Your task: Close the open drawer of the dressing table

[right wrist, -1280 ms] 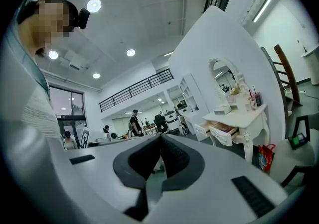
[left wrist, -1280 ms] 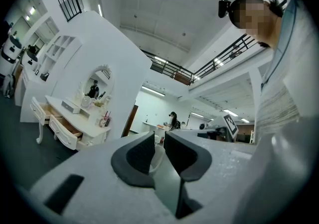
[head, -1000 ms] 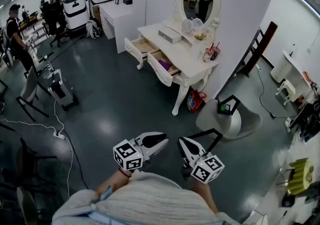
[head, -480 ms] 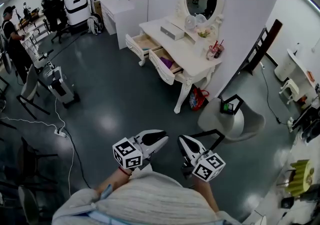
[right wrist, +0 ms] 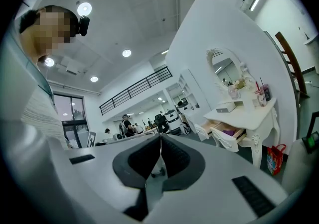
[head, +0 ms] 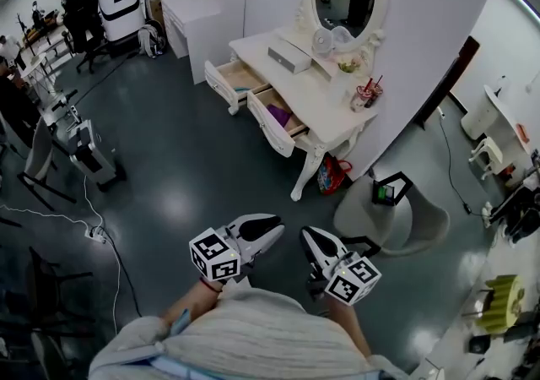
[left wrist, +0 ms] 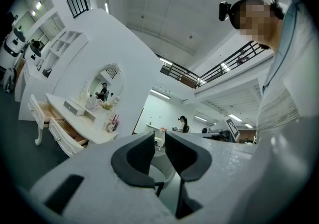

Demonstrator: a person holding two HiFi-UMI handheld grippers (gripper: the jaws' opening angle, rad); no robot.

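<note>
- Left gripper point(head: 272, 232), head view: hanging low in front of the person beside the right gripper point(head: 308, 239). Both are well apart from the white, carved-leg dressing table point(head: 325, 104), where the far drawer point(head: 236, 78) and the near drawer point(head: 274, 116) are standing open.
- Left gripper view: the jaws of the left gripper point(left wrist: 159, 143) are standing slightly apart and gripping nothing. The dressing table point(left wrist: 79, 121) is lying far off.
- Right gripper view: the jaws of the right gripper point(right wrist: 160, 141) are meeting, empty.
- Step, as judged: the approach is under way. Next, a gripper needs bringing flat against a drawer front.

No legible text, brand or number anywhere; red bag point(head: 332, 174) by dressing table point(head: 323, 105) perhaps printed, too small.
</note>
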